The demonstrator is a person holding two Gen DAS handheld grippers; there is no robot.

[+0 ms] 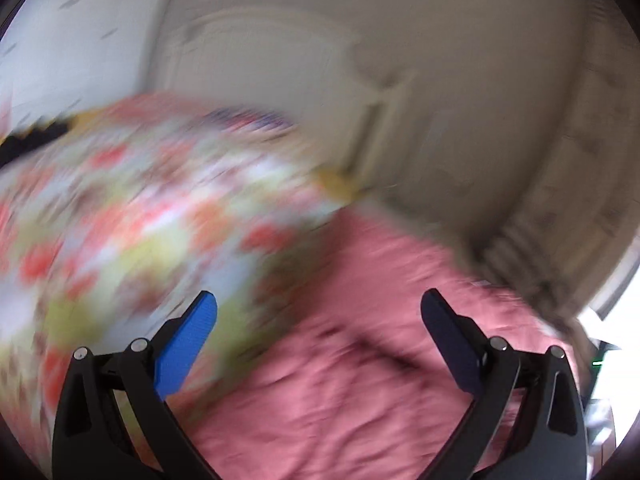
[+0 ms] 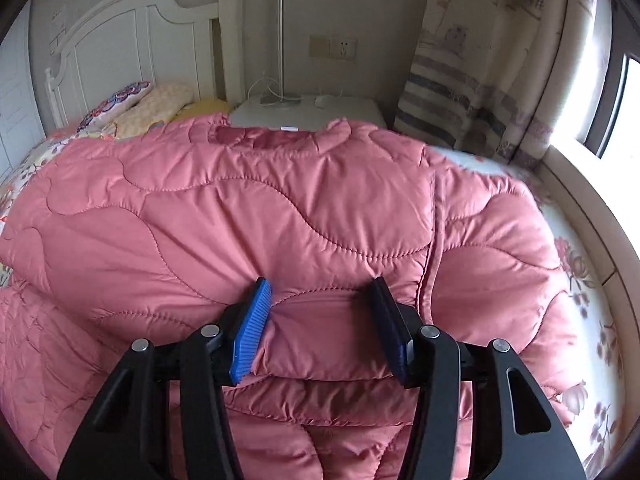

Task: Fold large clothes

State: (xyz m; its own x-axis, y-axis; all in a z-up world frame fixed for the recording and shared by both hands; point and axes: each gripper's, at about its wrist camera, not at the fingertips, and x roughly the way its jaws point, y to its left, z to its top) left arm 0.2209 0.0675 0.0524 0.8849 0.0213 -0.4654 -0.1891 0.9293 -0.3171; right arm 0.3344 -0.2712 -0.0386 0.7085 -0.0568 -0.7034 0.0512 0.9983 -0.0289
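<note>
A large pink quilted jacket (image 2: 256, 216) lies spread on the bed, collar toward the headboard, its lower part doubled over near me. My right gripper (image 2: 320, 292) is shut on a thick fold of the jacket, which bulges between its blue pads (image 2: 252, 332). In the blurred left wrist view, my left gripper (image 1: 318, 312) is open and empty above the pink jacket (image 1: 360, 360), with its fingers wide apart.
A floral bedsheet (image 2: 580, 280) covers the bed and shows blurred in the left wrist view (image 1: 140, 208). Pillows (image 2: 152, 108) lie by the white headboard (image 2: 132, 32). A white nightstand (image 2: 312, 112), a curtain (image 2: 480, 72) and a window sill (image 2: 580, 184) stand at the right.
</note>
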